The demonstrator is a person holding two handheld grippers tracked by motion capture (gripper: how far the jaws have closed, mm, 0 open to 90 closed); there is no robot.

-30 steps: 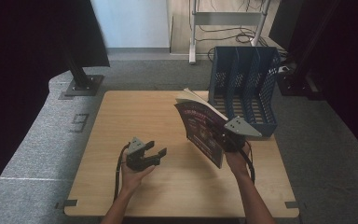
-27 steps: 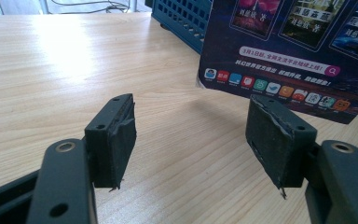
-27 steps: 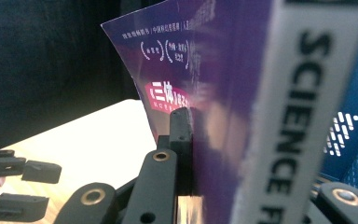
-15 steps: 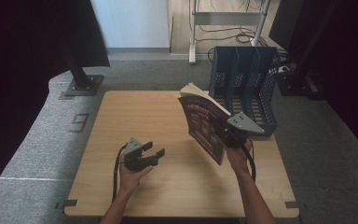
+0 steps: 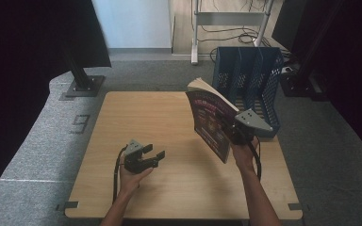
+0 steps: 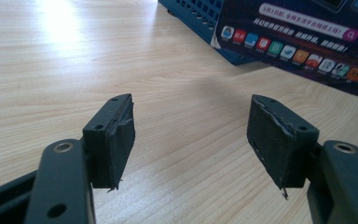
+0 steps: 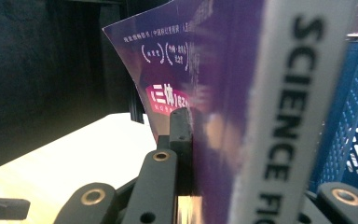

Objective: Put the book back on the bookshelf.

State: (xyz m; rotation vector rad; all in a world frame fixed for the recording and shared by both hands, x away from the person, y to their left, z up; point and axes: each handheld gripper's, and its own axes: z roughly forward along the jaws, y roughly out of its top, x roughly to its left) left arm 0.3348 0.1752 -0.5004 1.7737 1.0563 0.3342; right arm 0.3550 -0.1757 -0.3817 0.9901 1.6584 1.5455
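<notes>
A: Gripping the thick purple-covered paperback book (image 5: 212, 122) in the right gripper (image 5: 238, 134) — jaws clamped on it near the spine, white spine strip reading "SCIENCE FIC…" right up against the cam in the right gripper view (image 7: 279, 116).

B: Holding it where, exactly?

A: Lifted off the light wooden table (image 5: 169, 188), standing nearly upright, tilted a bit, just in front of the blue mesh plastic file rack (image 5: 250, 80) w/ its upright dividers. Not yet inside any slot.

B: Left side doing anything?

A: Resting low on the table, palm-up in the hand — left gripper (image 5: 147, 154) spread wide, holding nothing. Bare wood showing between the pads (image 6: 116, 135), book's cover corner (image 6: 298, 42) and the rack's base beyond.

B: Tips for slotting it cleanly?

A: Probably squaring the book up first — spine vertical, cover parallel to the dividers. Lining up over one slot before lowering, not angling in. Looking floppy at the top pages, so likely catching on a divider edge if rushed. Keeping the clamp firm near the spine, easing down slowly, letting go only once the bottom edge is seated. Rack looking light, maybe sliding if bumped — bracing it w/ the free left gripper possibly worth it.
</notes>
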